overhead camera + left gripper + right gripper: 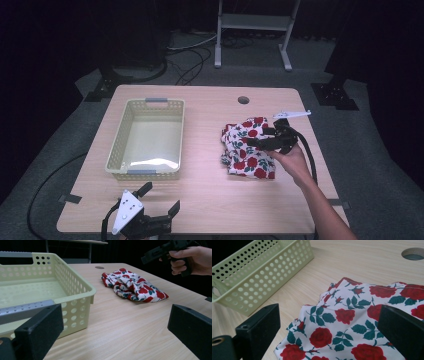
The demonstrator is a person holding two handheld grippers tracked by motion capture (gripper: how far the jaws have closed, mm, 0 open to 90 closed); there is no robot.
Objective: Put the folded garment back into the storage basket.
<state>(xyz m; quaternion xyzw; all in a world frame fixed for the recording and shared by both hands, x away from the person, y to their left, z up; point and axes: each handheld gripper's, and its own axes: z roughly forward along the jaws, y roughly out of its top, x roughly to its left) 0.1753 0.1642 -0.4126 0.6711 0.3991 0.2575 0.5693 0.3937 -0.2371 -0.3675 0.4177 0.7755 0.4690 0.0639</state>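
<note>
The floral cloth [247, 148] lies crumpled in a loose heap on the right half of the table [210, 200], nearer the right edge than the centre and well apart from the basket [116, 150]. The basket, pale green and perforated, stands empty on the left half, its long sides running from the near edge toward the far edge. This layout probably makes the basket the receiving container and the cloth the item to be moved into it.

The right gripper [257, 142] hovers directly over the cloth, held in the person's right hand [292, 162], which reaches in from the near right corner. Its jaws are spread wide with nothing between them. In the right gripper view the rose print lies between and beneath the two jaws, so the gripper appears lined up for a descent onto the fabric. The wide opening suits a bunched fold rather than a single edge.

The left gripper [160, 197] sits low at the near edge, just in front of the basket's near left corner. Its jaws are also wide apart and empty. It is likely parked there to stay clear of the transfer path while remaining close enough to steady the basket.

The cable hole [243, 100] near the far edge plays no part.
</note>
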